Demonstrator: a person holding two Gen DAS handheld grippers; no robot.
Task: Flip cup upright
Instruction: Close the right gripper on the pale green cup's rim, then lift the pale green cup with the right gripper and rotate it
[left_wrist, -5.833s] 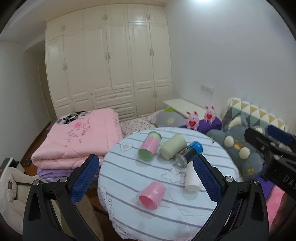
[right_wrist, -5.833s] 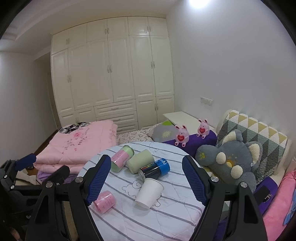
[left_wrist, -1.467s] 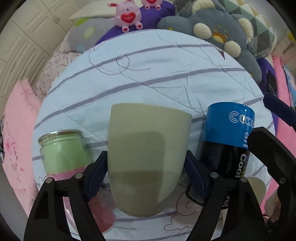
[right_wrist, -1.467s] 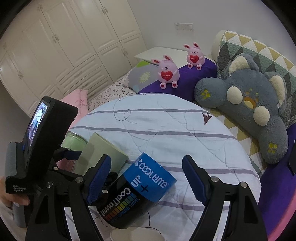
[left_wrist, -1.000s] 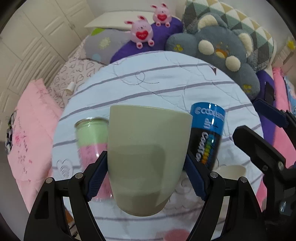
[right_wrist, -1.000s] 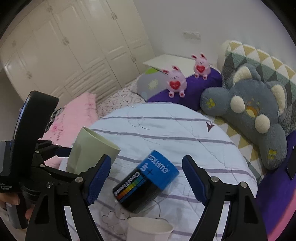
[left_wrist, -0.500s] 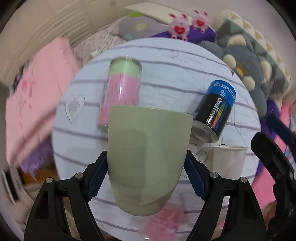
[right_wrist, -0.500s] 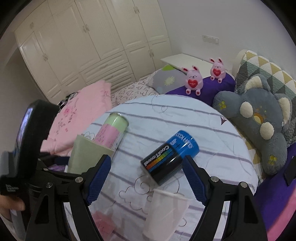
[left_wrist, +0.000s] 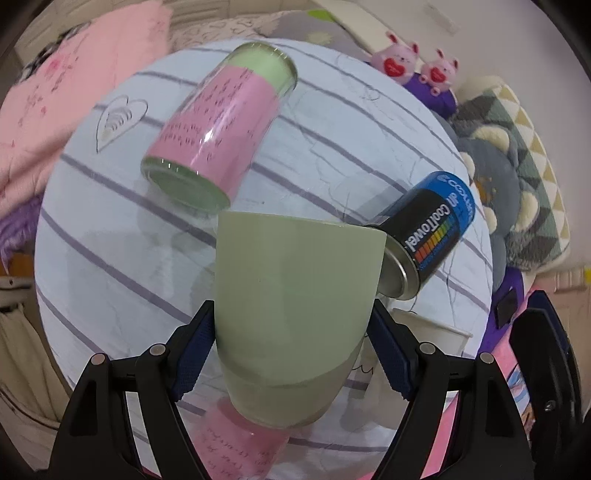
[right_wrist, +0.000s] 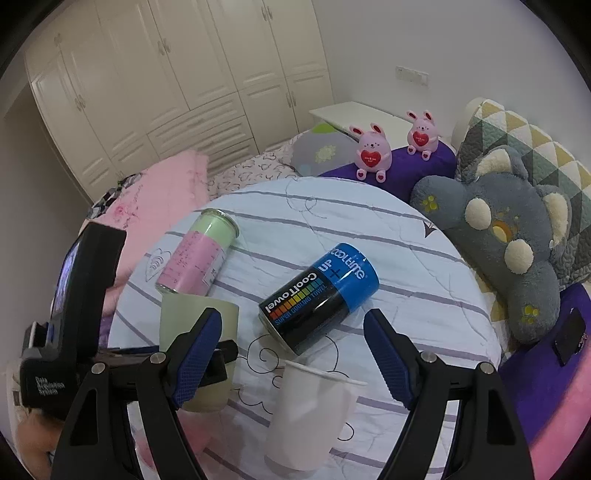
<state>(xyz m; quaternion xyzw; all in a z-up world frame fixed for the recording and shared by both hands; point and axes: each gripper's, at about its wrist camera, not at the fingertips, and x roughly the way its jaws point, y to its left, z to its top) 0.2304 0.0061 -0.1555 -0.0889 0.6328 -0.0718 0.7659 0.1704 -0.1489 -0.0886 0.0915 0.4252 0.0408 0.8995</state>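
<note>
My left gripper is shut on a pale green cup, its blue pads pressing both sides. The cup is held upright with its rim up, above the round striped table. In the right wrist view the green cup shows at the left, held by the left gripper. My right gripper is open and empty, hovering over the table above a white paper cup that lies tilted on its side.
A pink and green glass jar and a blue and black CoolTowel can lie on their sides on the table. A small pink cup lies under the green cup. Plush toys and pillows sit to the right, pink bedding to the left.
The left gripper has carried the green cup back toward the near left part of the table and tipped it more upright. The right gripper has hardly moved.
</note>
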